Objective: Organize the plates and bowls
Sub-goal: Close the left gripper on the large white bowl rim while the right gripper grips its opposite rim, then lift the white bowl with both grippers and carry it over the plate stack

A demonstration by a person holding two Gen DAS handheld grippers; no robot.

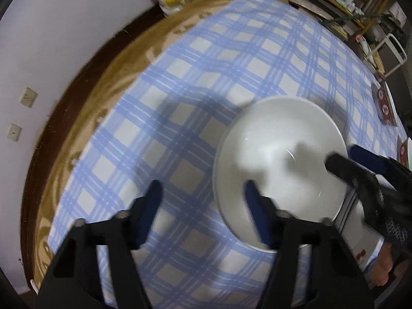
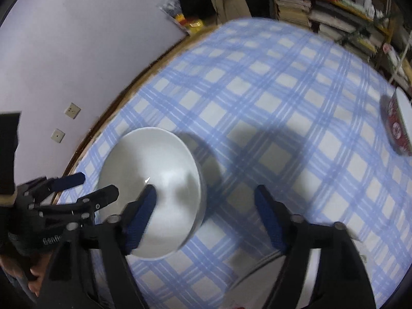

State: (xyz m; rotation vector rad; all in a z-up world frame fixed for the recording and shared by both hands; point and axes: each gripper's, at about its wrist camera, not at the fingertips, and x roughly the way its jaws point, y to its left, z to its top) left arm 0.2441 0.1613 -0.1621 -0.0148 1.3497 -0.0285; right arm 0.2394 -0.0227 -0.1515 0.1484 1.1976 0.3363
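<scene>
A plain white bowl (image 1: 280,154) (image 2: 159,159) stands upright on the blue checked tablecloth (image 1: 231,64). In the left wrist view my left gripper (image 1: 202,193) straddles the bowl's near-left rim, its right finger over the inside and its left finger outside. No pad presses on the rim. In the right wrist view my right gripper (image 2: 204,198) straddles the opposite rim, its left finger above the bowl's inside and the other over the cloth, also without contact. Each gripper shows in the other's view, the right gripper (image 1: 342,155) and the left gripper (image 2: 99,184).
A red-patterned dish (image 1: 385,108) (image 2: 396,128) lies near the table's far right edge. Shelves of books and boxes (image 2: 334,13) stand behind the table. A pale wall with two sockets (image 1: 28,97) runs along the left. A brown blanket (image 1: 103,90) borders the cloth there.
</scene>
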